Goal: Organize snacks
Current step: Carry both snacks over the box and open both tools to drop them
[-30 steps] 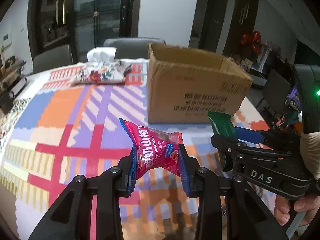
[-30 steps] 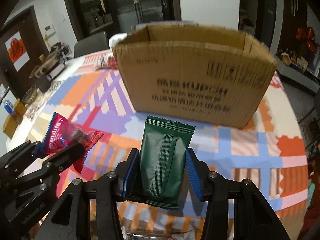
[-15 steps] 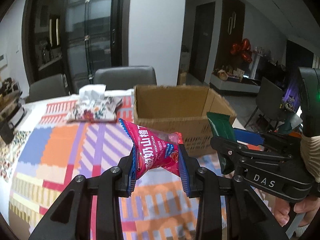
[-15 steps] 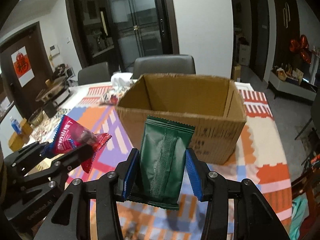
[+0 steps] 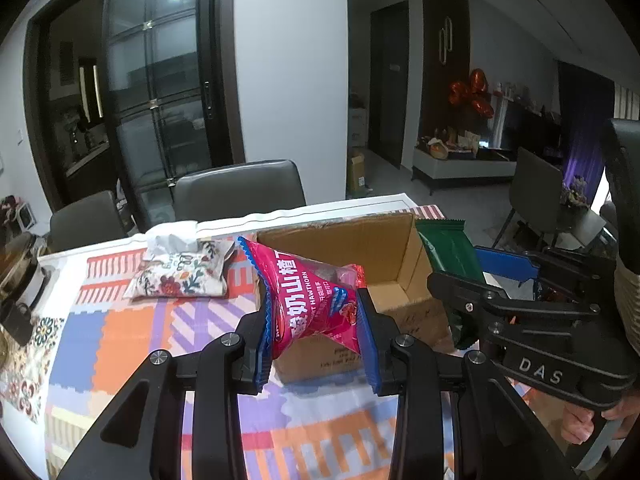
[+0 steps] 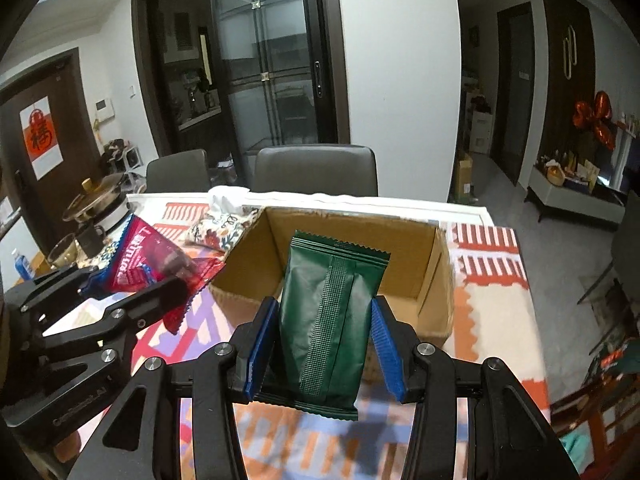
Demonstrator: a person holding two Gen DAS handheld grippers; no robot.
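My left gripper (image 5: pixel 316 320) is shut on a red hawthorn snack packet (image 5: pixel 308 300), held above the table in front of an open cardboard box (image 5: pixel 360 240). In the right wrist view my right gripper (image 6: pixel 326 320) is shut on a dark green snack packet (image 6: pixel 328 312), upright between the blue pads, just before the near wall of the cardboard box (image 6: pixel 432 256), whose inside looks bare. The left gripper with the red hawthorn snack packet (image 6: pixel 148 264) shows at that view's left. The dark green snack packet (image 5: pixel 448 252) appears at the right of the left wrist view.
A floral tissue pouch (image 5: pixel 180 276) lies on the patterned tablecloth (image 5: pixel 120 340) behind and left of the box. Grey chairs (image 6: pixel 316 172) stand at the far table edge. A pot and cups (image 6: pixel 92 208) sit at the left. A person's hand (image 5: pixel 580 428) holds the right gripper's handle.
Both grippers have risen with their packets. The box now appears lower and its open inside has come into view.
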